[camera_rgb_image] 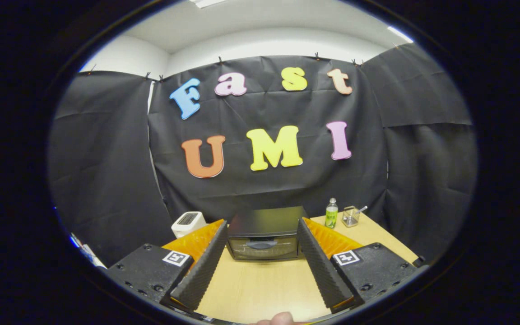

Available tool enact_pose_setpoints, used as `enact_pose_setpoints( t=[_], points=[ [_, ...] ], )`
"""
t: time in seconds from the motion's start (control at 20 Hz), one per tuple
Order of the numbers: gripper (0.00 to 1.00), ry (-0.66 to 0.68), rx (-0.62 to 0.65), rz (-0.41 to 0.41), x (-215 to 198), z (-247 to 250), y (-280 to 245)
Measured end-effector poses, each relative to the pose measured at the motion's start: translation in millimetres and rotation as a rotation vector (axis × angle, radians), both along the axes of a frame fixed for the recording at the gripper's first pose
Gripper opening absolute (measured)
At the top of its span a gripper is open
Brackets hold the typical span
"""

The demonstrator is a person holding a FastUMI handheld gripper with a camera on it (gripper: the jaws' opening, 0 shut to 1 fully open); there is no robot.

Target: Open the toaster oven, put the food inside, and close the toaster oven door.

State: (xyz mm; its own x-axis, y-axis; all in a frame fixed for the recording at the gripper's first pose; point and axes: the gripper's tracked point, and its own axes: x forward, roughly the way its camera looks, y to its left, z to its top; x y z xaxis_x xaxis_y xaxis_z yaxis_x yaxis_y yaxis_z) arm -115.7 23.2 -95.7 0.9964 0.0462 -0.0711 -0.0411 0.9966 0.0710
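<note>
A black toaster oven stands on the wooden table, straight ahead and beyond my fingers, its glass door shut with the handle across the front. My gripper is open, held above the table. Its two ridged black fingers stand wide apart and frame the oven, with nothing between them but bare tabletop. I cannot make out the food in this view.
A white toaster stands to the left of the oven, partly behind my left finger. To the oven's right are a small green-labelled bottle and a clear glass with a spoon in it. A fingertip shows close below the fingers.
</note>
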Motion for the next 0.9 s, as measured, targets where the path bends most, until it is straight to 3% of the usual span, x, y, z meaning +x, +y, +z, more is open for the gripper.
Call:
enact_pose_setpoints(
  t=[0.35,0.9],
  points=[
    [1.00,-0.009,0.009,0.040,-1.8,6.1,8.2],
    [1.00,-0.008,0.024,0.040,-8.6,11.4,9.3]
  ],
)
